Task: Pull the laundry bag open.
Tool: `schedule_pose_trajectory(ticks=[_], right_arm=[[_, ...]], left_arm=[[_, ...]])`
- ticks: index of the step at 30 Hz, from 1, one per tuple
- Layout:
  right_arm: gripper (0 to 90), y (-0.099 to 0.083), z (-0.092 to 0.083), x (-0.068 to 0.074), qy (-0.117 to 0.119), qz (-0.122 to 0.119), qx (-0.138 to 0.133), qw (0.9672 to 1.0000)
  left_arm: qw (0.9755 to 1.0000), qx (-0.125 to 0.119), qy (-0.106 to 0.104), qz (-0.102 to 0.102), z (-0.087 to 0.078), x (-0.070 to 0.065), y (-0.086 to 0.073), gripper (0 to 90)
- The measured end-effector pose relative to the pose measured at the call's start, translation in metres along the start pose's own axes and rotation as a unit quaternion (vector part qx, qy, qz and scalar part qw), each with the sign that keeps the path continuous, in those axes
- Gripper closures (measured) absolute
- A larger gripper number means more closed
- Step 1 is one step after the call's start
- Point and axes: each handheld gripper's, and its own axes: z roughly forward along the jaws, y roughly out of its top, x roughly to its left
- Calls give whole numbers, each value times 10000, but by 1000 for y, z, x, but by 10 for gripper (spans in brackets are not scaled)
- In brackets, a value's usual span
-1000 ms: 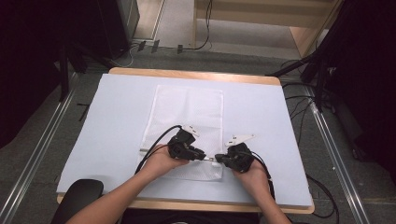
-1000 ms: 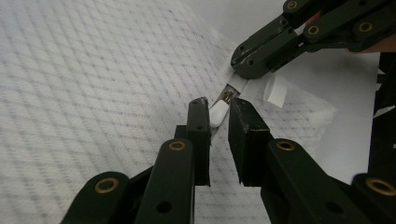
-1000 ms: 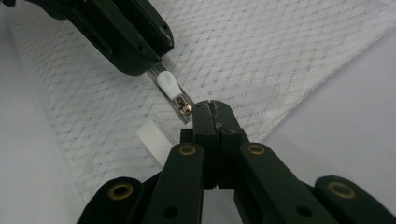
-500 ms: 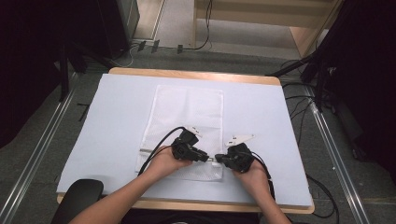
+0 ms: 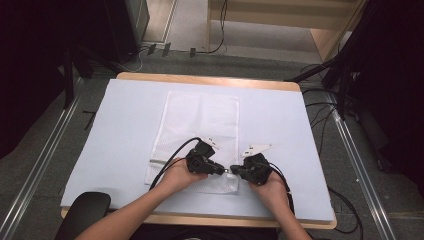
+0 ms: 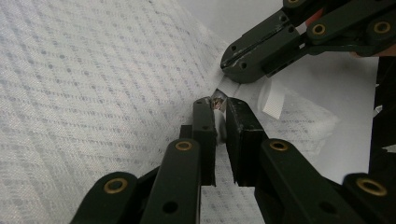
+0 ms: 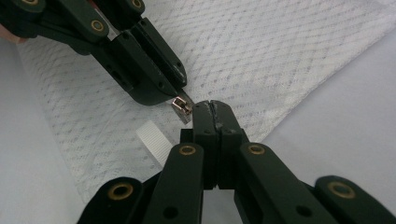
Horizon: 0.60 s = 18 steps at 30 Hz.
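Note:
A white mesh bag [image 5: 202, 120] lies flat on the pale table cover [image 5: 125, 130]. Both grippers meet at its near right corner. My left gripper [image 5: 223, 170] [image 6: 216, 105] has just been closing its jaws, and they now pinch the small metal zipper pull [image 6: 216, 100] [image 7: 181, 106] at their tips. From the right, my right gripper [image 5: 234, 171] [image 7: 211, 106] faces it tip to tip, shut on the bag's edge just beside the pull. A short white ribbon tab [image 7: 154, 137] [image 6: 272, 100] lies on the mesh near the tips.
The table has a wooden rim [image 5: 210, 80] and the cover reaches almost to its edges. A black rounded seat [image 5: 87, 210] sits at the near left corner. Cables [image 5: 345, 200] trail over the floor on the right, and metal rails [image 5: 45, 165] run along both sides.
The left gripper has edged a little to the right, toward the right gripper. The right hand has kept still.

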Motion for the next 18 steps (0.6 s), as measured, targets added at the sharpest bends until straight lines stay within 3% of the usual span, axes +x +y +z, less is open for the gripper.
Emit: schedule_pose_trajectory(ticks=[4,12,18], right_arm=[[900,0,0,1,-4,25,12,10000],[900,0,0,1,-24,-29,2,10000],[900,0,0,1,-25,-69,5,10000]], left_arm=[[9996,8,-142,-230,0,3,1,839],[9996,18,-125,-238,0,1,0,821],[9984,132,-296,-469,-2,4,0,862]])
